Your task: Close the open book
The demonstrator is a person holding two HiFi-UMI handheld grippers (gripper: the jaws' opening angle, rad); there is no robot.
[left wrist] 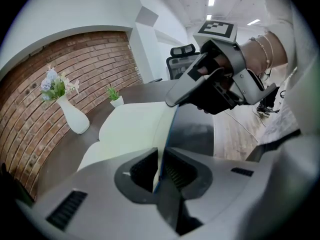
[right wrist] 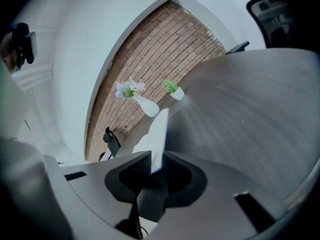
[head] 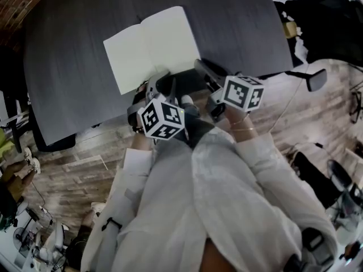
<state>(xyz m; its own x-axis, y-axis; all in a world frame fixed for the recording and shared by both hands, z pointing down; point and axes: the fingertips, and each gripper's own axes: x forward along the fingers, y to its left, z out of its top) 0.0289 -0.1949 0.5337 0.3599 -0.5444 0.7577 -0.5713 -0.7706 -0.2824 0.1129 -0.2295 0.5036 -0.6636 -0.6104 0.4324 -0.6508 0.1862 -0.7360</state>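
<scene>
dark surface (head: 68, 67), head view: book (head: 150, 47) lies open at your edge, left gripper (head: 154, 84) and right gripper (head: 207, 72) at its near side. left gripper view: fingers (left wrist: 200, 171) clenched on the cover's edge, likely to swing it over. right gripper view: you're grasping that cover too, probably steadying it.
</scene>
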